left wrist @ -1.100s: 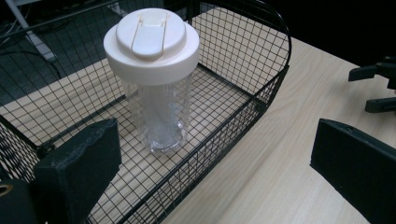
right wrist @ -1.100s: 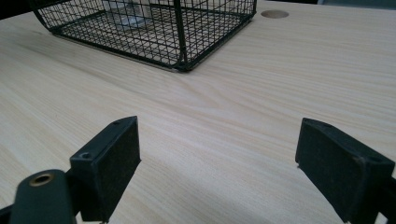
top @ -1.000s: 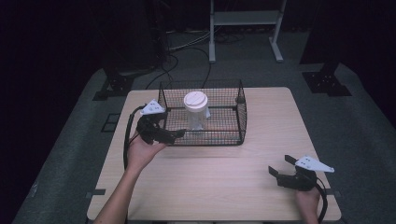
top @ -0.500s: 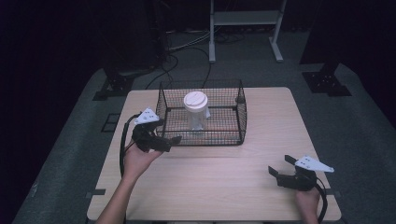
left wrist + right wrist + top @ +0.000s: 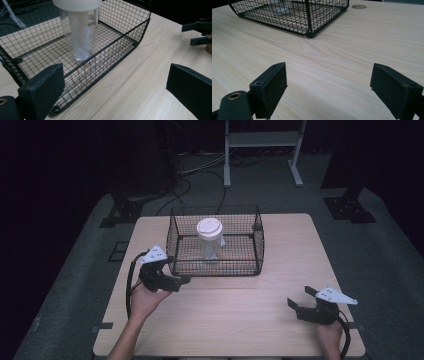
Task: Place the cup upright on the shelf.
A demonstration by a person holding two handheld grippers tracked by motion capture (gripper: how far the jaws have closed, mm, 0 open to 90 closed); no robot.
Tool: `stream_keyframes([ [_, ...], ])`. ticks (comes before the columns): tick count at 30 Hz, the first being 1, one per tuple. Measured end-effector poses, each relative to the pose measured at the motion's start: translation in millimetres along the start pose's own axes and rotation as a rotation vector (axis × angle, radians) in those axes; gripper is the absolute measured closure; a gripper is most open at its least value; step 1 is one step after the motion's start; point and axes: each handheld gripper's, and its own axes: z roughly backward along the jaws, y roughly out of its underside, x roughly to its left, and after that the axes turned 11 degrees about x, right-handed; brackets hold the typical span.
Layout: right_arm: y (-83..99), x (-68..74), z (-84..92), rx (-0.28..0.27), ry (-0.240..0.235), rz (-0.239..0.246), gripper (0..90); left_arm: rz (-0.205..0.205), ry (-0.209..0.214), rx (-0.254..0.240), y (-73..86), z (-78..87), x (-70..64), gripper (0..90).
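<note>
the room was dark. a pale wooden bench (image 5: 280, 320) stood on grey carpet (image 5: 380, 250). behind it, a white frame (image 5: 262, 150) and black cables (image 5: 192, 175) lay on the floor, with black stand feet (image 5: 347, 210) to either side.

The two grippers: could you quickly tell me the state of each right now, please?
Left gripper: open, holding nothing, beside the black wire basket.
Right gripper: open, holding nothing, over the light wooden table.

On my worktop (image 5: 280, 270): one black wire basket (image 5: 260, 247); one clear lidded cup (image 5: 209, 237) inside it, seemingly empty; my two grippers, left gripper (image 5: 186, 280) and right gripper (image 5: 298, 298).
</note>
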Motion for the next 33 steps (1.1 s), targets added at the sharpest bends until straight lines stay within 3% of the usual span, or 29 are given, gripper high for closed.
stream_keyframes([
  [9, 0.0, 0.1, 0.1, 0.001, 0.0, 0.002, 12.9, 0.018, 0.001, -0.009, 19.0, -1.0, 1.6, 0.9],
  [18, 0.0, 0.5, 0.0, 0.001, 0.002, 0.004, 12.9, -0.011, -0.033, -0.013, 34.7, -0.2, -3.1, 0.9],
  [24, 0.0, 0.8, -0.1, 0.001, 0.006, 0.007, 12.9, 0.007, -0.018, -0.011, 46.8, 1.4, 0.9, 0.9],
  [33, 0.0, 1.2, 0.0, 0.003, 0.01, 0.01, 12.9, 0.0, -0.058, -0.023, 63.1, 6.7, -1.0, 0.9],
])
